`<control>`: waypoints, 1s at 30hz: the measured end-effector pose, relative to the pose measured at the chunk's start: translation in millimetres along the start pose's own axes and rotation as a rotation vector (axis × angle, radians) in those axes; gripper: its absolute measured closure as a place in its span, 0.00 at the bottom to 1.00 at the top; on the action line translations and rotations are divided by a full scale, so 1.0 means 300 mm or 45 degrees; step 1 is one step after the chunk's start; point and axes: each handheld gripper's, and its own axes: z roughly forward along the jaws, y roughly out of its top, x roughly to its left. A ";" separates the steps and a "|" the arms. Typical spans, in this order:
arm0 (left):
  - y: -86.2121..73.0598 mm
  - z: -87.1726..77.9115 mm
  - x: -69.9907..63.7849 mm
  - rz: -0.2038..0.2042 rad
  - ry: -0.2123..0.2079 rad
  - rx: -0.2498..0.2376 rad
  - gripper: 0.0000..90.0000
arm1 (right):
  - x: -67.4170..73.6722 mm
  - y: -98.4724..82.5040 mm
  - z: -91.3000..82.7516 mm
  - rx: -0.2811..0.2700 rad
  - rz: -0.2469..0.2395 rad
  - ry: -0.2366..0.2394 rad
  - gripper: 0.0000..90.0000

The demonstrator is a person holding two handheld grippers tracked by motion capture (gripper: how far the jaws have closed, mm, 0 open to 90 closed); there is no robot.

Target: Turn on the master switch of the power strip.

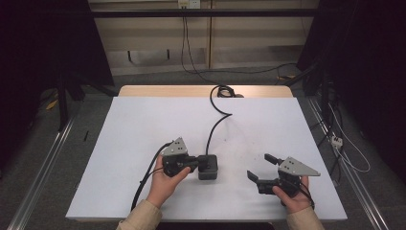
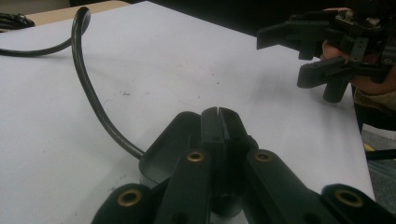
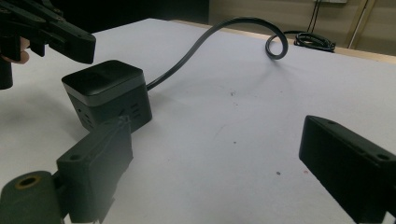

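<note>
- One black power cube [image 1: 208, 167], lower centre of the frame.
- One black cable [image 1: 216, 125], running to upper centre.
- Two grippers: left gripper [image 1: 195, 164], right gripper [image 1: 261, 167].
- One white counter [image 1: 143, 124].

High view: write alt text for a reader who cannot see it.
A person's left gripper, jaws shut, rests against a black box on a white table. The box's cable curves away to the far edge. The right gripper hangs open, apart from the box.
</note>
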 end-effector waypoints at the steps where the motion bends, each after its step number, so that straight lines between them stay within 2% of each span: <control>1: 0.000 0.000 0.000 0.007 -0.002 0.005 1.00 | 0.000 0.000 0.000 -0.001 -0.001 0.000 0.11; 23: -0.007 0.014 -0.009 0.011 -0.016 0.036 1.00 | -0.001 0.000 -0.001 -0.001 -0.003 0.001 0.11; 30: -0.008 0.013 -0.009 0.026 -0.015 0.045 1.00 | -0.001 0.001 -0.003 -0.003 -0.003 -0.001 0.11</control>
